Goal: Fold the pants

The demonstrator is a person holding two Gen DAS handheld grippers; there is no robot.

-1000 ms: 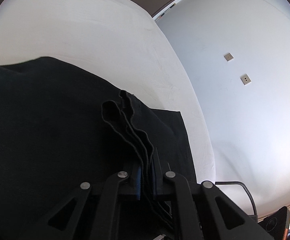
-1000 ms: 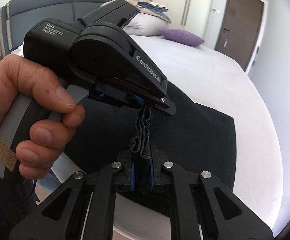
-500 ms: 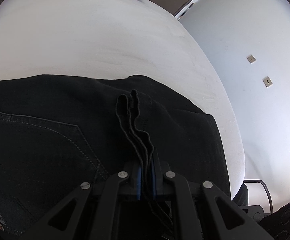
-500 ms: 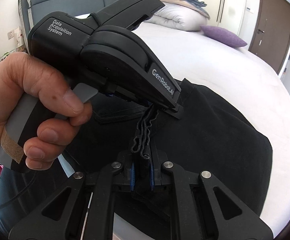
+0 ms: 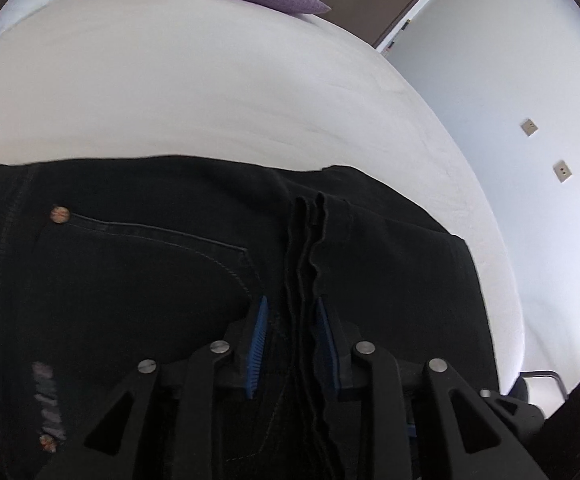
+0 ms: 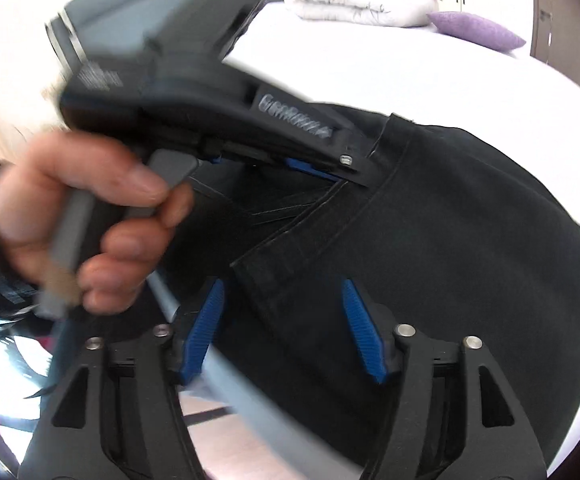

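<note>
Left wrist view: my left gripper has just opened; the bunched hem stands loose between its pads, no longer clamped. Right wrist view: my right gripper has opened wider, jaws apart, and the pants lie folded on the bed. I judge this fold released.

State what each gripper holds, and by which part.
Nothing: the left gripper and right gripper have just been opening; the pants' hem edge stands unclamped between the left pads.
</note>
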